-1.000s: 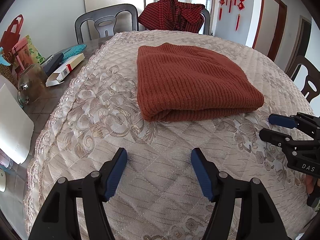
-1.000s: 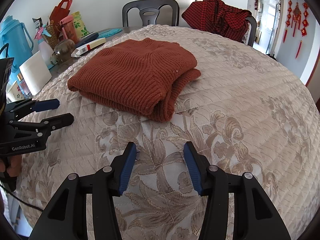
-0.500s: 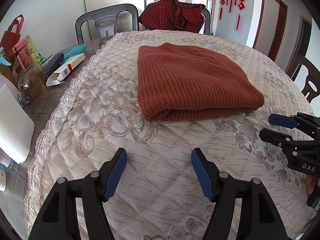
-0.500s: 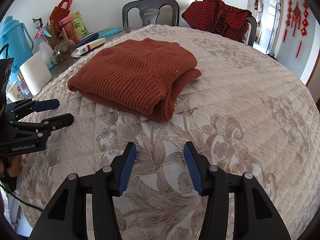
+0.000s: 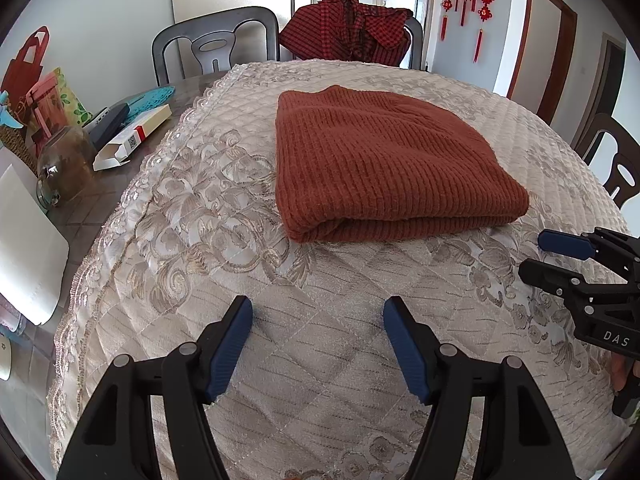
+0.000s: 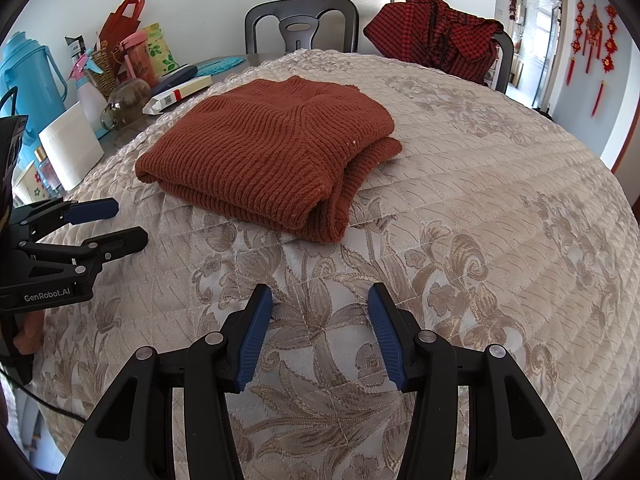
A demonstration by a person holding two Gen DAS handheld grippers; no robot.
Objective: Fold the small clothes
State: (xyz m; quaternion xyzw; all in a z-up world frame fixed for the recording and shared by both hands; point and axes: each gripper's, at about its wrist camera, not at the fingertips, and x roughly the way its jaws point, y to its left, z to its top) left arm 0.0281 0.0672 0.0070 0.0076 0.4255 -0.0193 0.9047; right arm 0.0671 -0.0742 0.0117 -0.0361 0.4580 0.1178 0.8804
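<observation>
A rust-brown knitted sweater (image 5: 384,164) lies folded into a thick rectangle on the beige quilted table cover (image 5: 224,208); it also shows in the right wrist view (image 6: 272,156). My left gripper (image 5: 318,308) is open and empty, held above the cover in front of the sweater's folded edge. My right gripper (image 6: 320,294) is open and empty, in front of the sweater's near corner. Each gripper shows in the other's view: the right one at the right edge (image 5: 536,254), the left one at the left edge (image 6: 128,222). Neither touches the sweater.
A red checked garment (image 5: 352,24) hangs over a chair at the far side. A grey chair (image 5: 216,48) stands beside it. At the table's left sit a glass jar (image 5: 64,164), a white box (image 5: 132,136), a paper roll (image 6: 72,144), a blue thermos (image 6: 28,76) and bags.
</observation>
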